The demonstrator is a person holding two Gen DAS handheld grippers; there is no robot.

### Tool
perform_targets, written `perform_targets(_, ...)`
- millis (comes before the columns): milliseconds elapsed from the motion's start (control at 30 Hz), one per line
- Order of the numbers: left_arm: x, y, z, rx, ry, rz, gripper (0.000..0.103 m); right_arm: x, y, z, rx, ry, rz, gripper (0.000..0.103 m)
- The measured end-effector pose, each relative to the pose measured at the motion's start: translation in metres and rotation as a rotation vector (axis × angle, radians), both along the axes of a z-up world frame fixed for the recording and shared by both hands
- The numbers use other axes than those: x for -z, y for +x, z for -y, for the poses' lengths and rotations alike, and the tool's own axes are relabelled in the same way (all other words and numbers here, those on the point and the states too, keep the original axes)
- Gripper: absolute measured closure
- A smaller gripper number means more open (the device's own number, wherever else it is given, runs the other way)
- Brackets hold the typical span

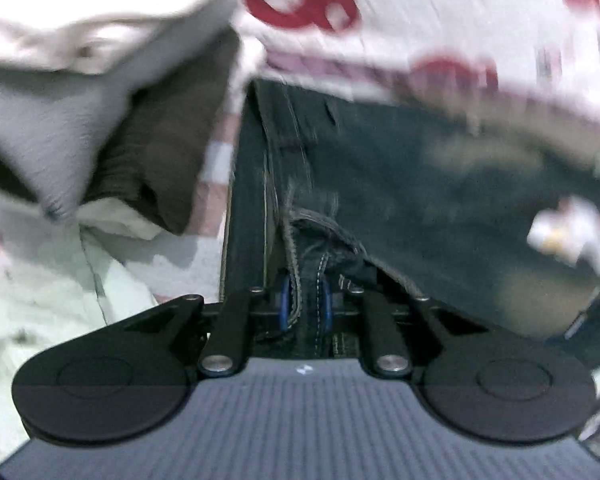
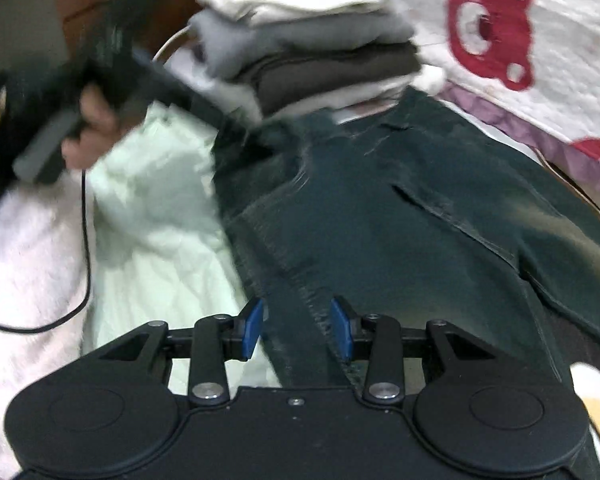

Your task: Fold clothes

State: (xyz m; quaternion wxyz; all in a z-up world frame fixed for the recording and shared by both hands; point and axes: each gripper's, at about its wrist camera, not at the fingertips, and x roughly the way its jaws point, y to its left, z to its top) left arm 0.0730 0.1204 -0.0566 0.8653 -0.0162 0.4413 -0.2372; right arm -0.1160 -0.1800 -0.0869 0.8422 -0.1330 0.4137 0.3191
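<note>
Jeans (image 2: 400, 208) beside the folded stack (image 2: 308, 40): hem clamped by left gripper (image 1: 305, 300), right gripper (image 2: 298, 330) parted astride an edge; slippage risked if tugged.

A white quilted blanket (image 2: 560, 40) with red bear-face prints (image 2: 494, 30) is lying along the far right. A thin black cable (image 2: 85, 240) is trailing across a fluffy pale pink cover (image 2: 24, 256) at left.

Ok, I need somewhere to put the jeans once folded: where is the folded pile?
In the right wrist view, the folded pile sits top centre, just beyond the jeans, left of the bear-print blanket.
</note>
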Motion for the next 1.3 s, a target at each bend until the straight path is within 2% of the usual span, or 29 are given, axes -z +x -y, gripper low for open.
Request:
perform_targets(133, 0.036, 0.004, 0.01, 0.017, 0.165, -0.099, 0.083, 0.013, 0.0, -0.021, -0.055, -0.072, 0.028, 0.061)
perform_targets(167, 0.044, 0.006, 0.011, 0.013, 0.184, -0.125, 0.082, 0.019, 0.001, -0.026, -0.071, -0.098, 0.03, 0.059)
perform_targets(200, 0.052, 0.008, 0.01, 0.0, 0.178, -0.153, 0.081, 0.023, 0.002, -0.029, -0.084, -0.114, 0.028, 0.058)
perform_targets(233, 0.055, 0.01, 0.008, -0.012, 0.166, -0.174, 0.081, 0.028, 0.003, -0.031, -0.097, -0.13, 0.027, 0.052)
perform_targets(300, 0.051, 0.016, 0.0, -0.043, 0.111, -0.2, 0.077, 0.037, 0.006, -0.036, -0.121, -0.16, 0.024, 0.05)
perform_targets(367, 0.052, 0.017, -0.007, -0.071, 0.056, -0.218, 0.076, 0.038, 0.012, -0.029, -0.073, -0.104, -0.012, 0.05)
perform_targets(433, 0.051, 0.018, -0.013, -0.092, 0.005, -0.228, 0.075, 0.039, 0.012, -0.025, -0.062, -0.1, -0.007, 0.05)
perform_targets(533, 0.044, 0.016, -0.017, -0.096, -0.059, -0.196, 0.075, 0.046, 0.002, -0.039, -0.125, -0.197, 0.066, 0.051)
perform_targets(600, 0.036, 0.012, -0.018, -0.086, -0.086, -0.15, 0.072, 0.043, -0.001, -0.042, -0.13, -0.223, 0.1, 0.076)
perform_targets(633, 0.03, 0.008, -0.019, -0.082, -0.096, -0.107, 0.07, 0.039, -0.001, -0.042, -0.116, -0.22, 0.111, 0.085)
perform_targets(667, 0.022, 0.001, -0.019, -0.081, -0.101, -0.039, 0.07, 0.034, 0.0, -0.041, -0.1, -0.214, 0.121, 0.089)
perform_targets(700, 0.018, -0.002, -0.021, -0.092, -0.116, -0.017, 0.066, 0.027, 0.003, -0.034, -0.055, -0.181, 0.123, 0.09)
perform_targets(733, 0.019, -0.003, -0.022, -0.119, -0.143, -0.051, 0.057, 0.023, 0.009, -0.026, 0.012, -0.148, 0.117, 0.092)
perform_targets(767, 0.021, -0.004, -0.024, -0.145, -0.17, -0.085, 0.056, 0.019, 0.016, -0.017, 0.078, -0.114, 0.108, 0.093)
perform_targets(833, 0.025, -0.005, -0.028, -0.198, -0.223, -0.154, 0.055, 0.014, 0.028, 0.004, 0.181, 0.016, 0.035, 0.093)
perform_targets(900, 0.029, -0.006, -0.032, -0.25, -0.277, -0.223, 0.055, 0.011, 0.032, 0.017, 0.234, 0.09, 0.0, 0.093)
perform_targets(1100, 0.04, -0.01, -0.041, -0.4, -0.433, -0.416, 0.052, 0.01, 0.035, 0.034, 0.331, 0.202, -0.072, 0.093)
perform_targets(1233, 0.042, -0.017, -0.031, -0.404, -0.394, -0.425, 0.05, 0.015, 0.038, 0.043, 0.396, 0.274, -0.1, 0.093)
perform_targets(1300, 0.039, -0.026, -0.033, -0.445, -0.426, -0.43, 0.049, 0.016, 0.039, 0.052, 0.441, 0.325, -0.126, 0.093)
